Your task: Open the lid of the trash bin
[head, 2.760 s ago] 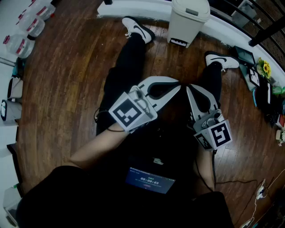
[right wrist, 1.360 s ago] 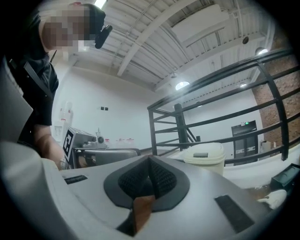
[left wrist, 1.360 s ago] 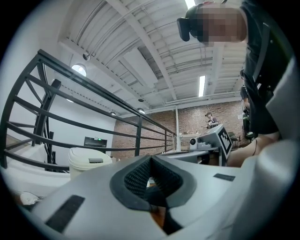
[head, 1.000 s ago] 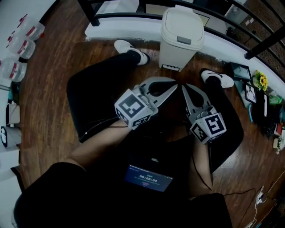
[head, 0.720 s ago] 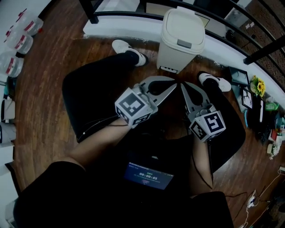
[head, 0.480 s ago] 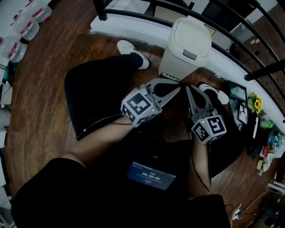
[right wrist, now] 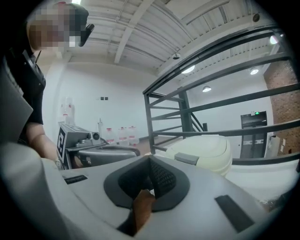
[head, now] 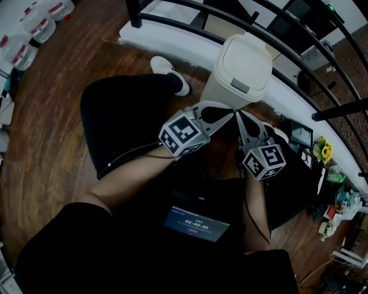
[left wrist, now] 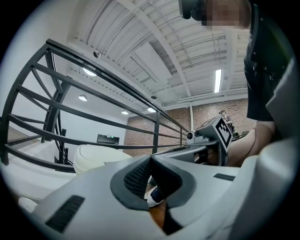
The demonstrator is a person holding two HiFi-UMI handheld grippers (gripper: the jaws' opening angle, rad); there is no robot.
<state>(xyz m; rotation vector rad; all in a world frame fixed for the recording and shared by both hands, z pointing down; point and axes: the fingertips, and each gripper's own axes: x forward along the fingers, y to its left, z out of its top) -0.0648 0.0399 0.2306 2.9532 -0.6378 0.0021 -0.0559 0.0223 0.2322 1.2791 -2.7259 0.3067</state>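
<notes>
A cream trash bin with its lid down stands on the wood floor by a black railing; it also shows as the bin and the bin in the two gripper views. My left gripper is shut, its tips just short of the bin's front. Beside it my right gripper is also shut, with nothing held. In the left gripper view the jaws meet at the tips; in the right gripper view the jaws meet too. The right gripper shows in the left gripper view.
A black metal railing on a white curb runs behind the bin. The person's legs and white shoes lie on the floor either side. Plastic bottles stand at far left; clutter with a flower sits at right.
The view has shifted toward the bin. Both shut grippers have moved forward and closer to its front, keeping their tips together.
</notes>
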